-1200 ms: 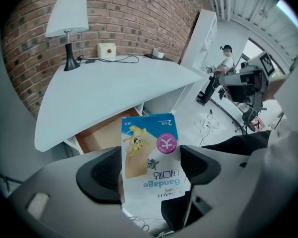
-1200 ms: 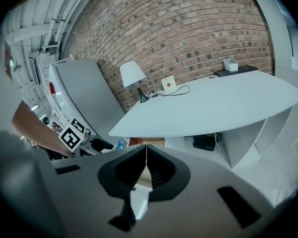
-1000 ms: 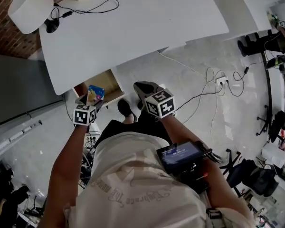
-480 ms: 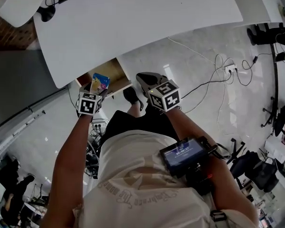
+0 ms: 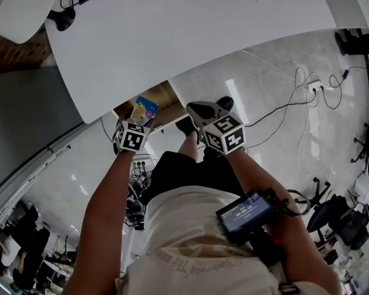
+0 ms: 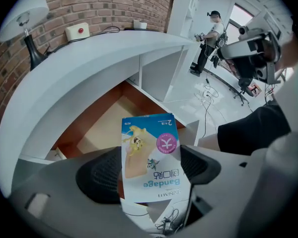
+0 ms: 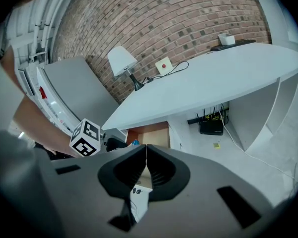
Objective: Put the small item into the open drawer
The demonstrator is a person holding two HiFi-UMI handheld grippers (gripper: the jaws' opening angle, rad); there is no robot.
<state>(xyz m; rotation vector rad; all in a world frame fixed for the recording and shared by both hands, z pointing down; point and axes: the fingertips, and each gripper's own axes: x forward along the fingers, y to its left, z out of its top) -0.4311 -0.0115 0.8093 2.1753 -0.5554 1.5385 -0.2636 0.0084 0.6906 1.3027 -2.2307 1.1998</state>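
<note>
A small blue and white bandage box is pinched between the jaws of my left gripper. In the head view the bandage box stands above the left gripper, right at the front edge of the open wooden drawer. The drawer lies under the white desk, just beyond the box. My right gripper is shut with nothing in it; it hangs to the right of the drawer.
The white curved desk carries a lamp and a cable. Cables trail over the pale floor at the right. A router sits under the desk. A person stands far off.
Both grippers have shifted right and slightly down in the head view, as has the desk. The left gripper still holds the bandage box by the drawer's front edge.
</note>
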